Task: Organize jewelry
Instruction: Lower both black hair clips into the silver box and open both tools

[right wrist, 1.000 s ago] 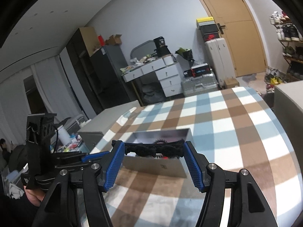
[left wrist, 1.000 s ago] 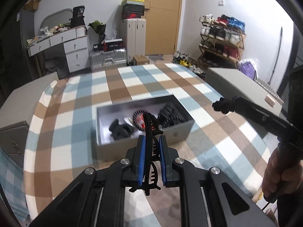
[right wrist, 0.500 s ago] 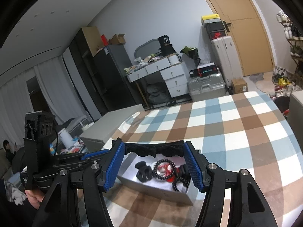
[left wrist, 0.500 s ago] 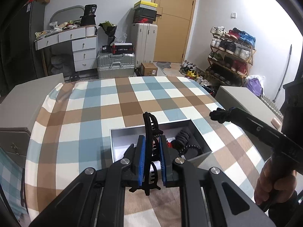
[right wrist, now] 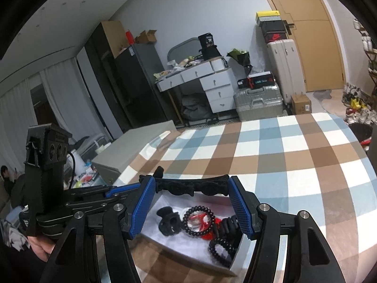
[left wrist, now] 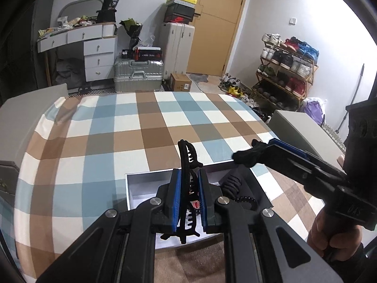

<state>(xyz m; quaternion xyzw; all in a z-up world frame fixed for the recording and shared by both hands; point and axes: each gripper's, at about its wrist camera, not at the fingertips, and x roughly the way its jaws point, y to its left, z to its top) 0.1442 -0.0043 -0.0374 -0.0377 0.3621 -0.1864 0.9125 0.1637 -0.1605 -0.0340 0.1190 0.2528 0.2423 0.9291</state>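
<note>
Both grippers hang over an open grey box point(right wrist: 238, 263) that sits on the checked cloth point(left wrist: 150, 127) of the bench. The left gripper point(left wrist: 189, 195) is pinched nearly closed on a thin black claw clip point(left wrist: 186, 160), held upright on edge so its curved back sticks up above the blue pads. The right gripper point(right wrist: 192, 208) stands about half open – a longer black hair clip point(right wrist: 192, 185) spans crosswise between its two pads, gripped end to end. In the box below lie a small black claw clip point(right wrist: 168, 221), a ring of dark beads point(right wrist: 199, 219) over something red, and a black coiled hair tie point(right wrist: 222, 246). A hand point(left wrist: 334, 233) grips the right handle.
</note>
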